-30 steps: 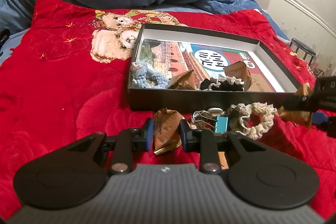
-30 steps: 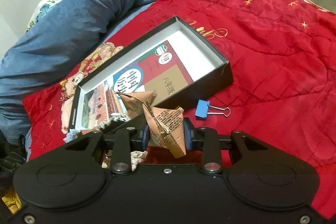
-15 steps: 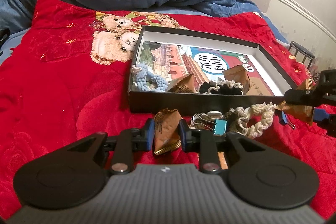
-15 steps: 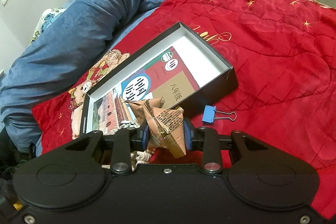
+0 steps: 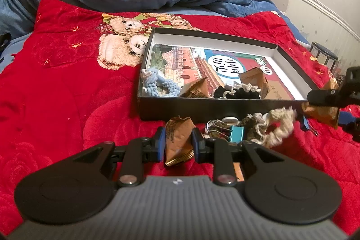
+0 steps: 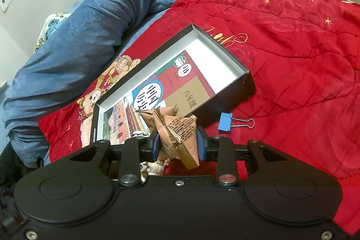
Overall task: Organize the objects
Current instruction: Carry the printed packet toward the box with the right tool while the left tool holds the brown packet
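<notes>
Packet (image 5: 178,138) between left claw (image 5: 177,145) pads.

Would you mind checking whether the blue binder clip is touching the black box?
Apart. The right wrist view shows red quilt between the blue binder clip and the black box.

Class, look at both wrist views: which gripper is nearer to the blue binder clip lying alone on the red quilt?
Right. The right gripper, shut on a brown packet, sits just beside the blue binder clip. The left gripper is farther, beyond the scrunchie pile.

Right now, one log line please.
left gripper: shut on brown packet | right gripper: shut on brown packet | box: partly filled
</notes>
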